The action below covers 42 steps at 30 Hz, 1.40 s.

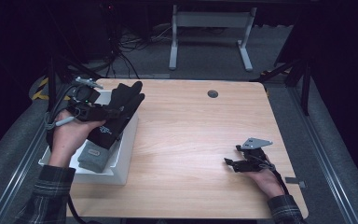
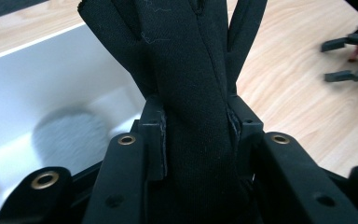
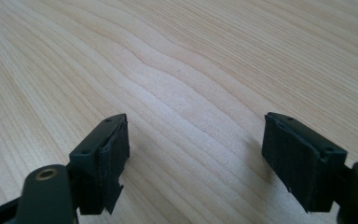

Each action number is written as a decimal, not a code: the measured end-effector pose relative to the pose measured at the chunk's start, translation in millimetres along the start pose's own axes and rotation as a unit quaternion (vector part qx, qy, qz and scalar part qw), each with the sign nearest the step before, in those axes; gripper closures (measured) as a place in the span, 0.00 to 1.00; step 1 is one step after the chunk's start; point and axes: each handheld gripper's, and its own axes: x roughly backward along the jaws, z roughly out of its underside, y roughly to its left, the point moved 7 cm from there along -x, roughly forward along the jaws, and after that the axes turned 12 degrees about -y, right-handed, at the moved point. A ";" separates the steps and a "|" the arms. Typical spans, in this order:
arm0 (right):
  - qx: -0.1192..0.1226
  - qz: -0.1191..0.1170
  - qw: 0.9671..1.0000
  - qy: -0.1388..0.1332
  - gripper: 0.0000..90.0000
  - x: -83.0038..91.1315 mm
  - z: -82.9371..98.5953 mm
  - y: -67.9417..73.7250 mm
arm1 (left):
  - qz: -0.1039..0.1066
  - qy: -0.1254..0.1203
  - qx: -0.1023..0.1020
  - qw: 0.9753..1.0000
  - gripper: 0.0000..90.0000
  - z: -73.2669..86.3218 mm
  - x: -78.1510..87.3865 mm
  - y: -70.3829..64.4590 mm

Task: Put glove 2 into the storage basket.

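Dim grey carpet, loose cables and the white legs of another desk (image 1: 209, 32) surround a pale wooden table (image 1: 191, 130), at whose left edge a white bin (image 1: 123, 156) is set so that soft items can be sorted in or out of it. A black glove (image 1: 119, 114) is held raised above that bin, pinched across its middle by the left gripper (image 1: 105, 112), while a folded grey cloth (image 1: 93, 157) is left lying inside. At the right, the right gripper (image 1: 233, 163) is rested on the bare wood with its jaws apart and nothing between them, apparently kept out of the way.
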 end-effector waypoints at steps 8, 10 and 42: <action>-0.001 0.000 1.000 0.000 0.26 -0.2 -0.1 0.1 | -0.046 0.011 0.041 0.998 0.73 22.2 3.3 40.3; -0.001 0.001 1.000 0.000 0.26 -0.2 -0.1 0.1 | -0.049 0.020 0.055 0.997 0.73 32.7 -4.1 49.6; 0.000 0.002 1.000 0.000 0.26 -0.5 -0.3 -0.2 | -0.113 0.054 0.073 0.989 0.24 76.0 -48.9 89.2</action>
